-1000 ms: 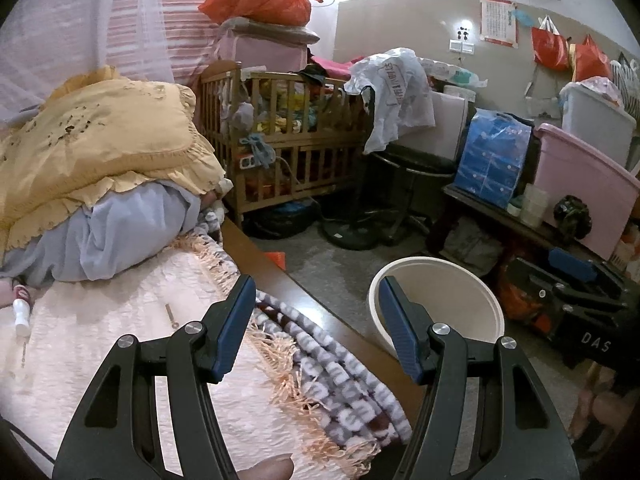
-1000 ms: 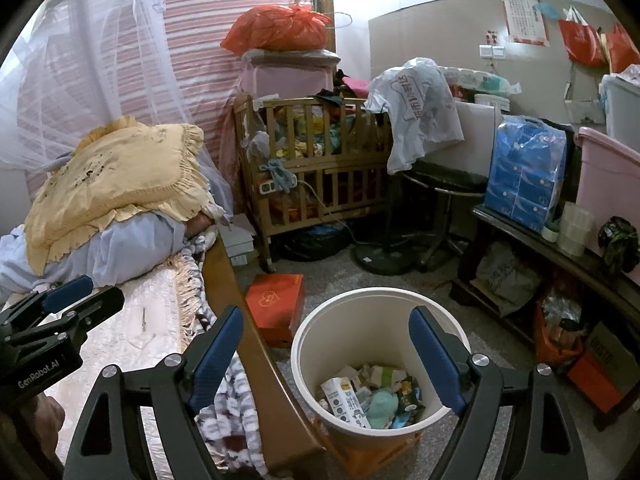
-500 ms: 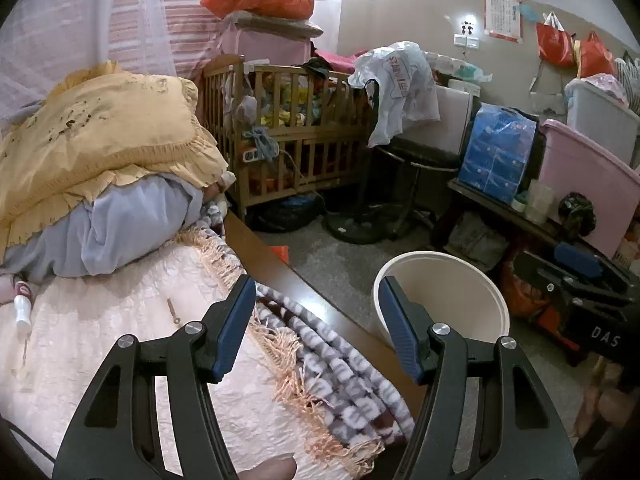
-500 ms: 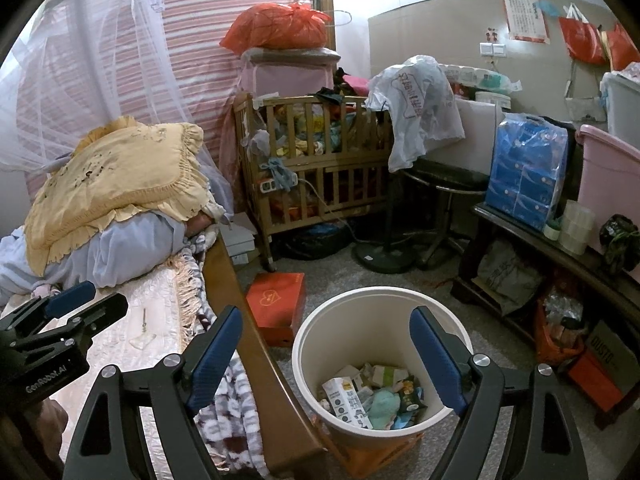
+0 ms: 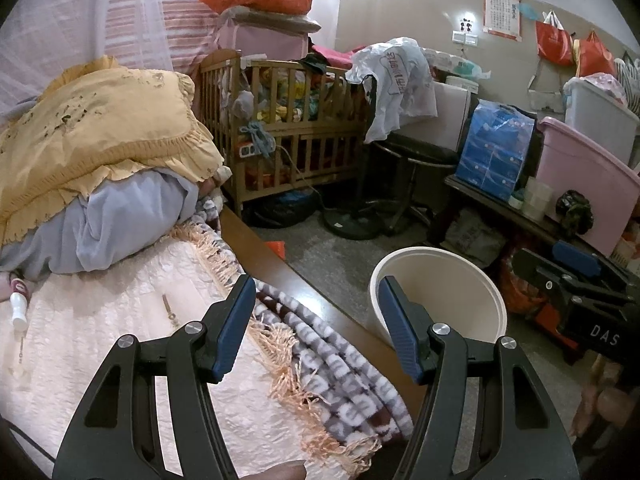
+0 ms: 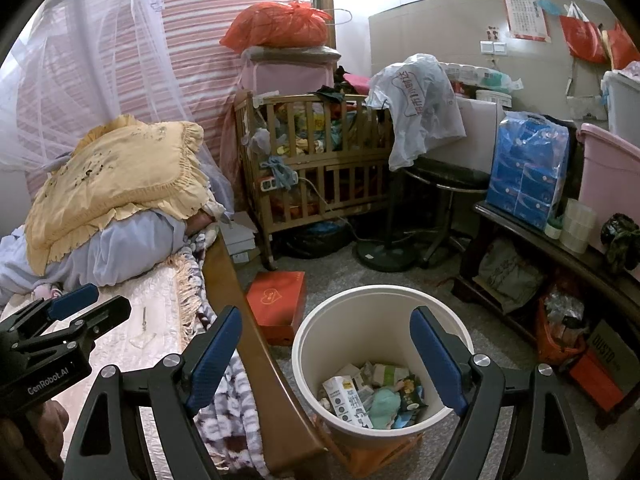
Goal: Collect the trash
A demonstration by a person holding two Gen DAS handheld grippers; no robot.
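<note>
- Right gripper (image 6: 326,354) hangs over the white bin (image 6: 316,332), jaws wide apart and empty; cartons and wrappers (image 6: 370,394) lie inside the bin (on the floor beside the bed frame (image 6: 240,320))
- left gripper (image 5: 316,320) is parted over the bed's edge, holding nothing; a patterned blanket (image 5: 340,372) lies below it

Ahead of the right gripper (image 6: 326,354), a smooth matt plastic bin (image 6: 384,364) holds printed paper cartons (image 6: 347,397). Left of it run a glossy wooden bed rail (image 6: 256,360) and fringed, quilted cloth bedspread (image 5: 120,320).
</note>
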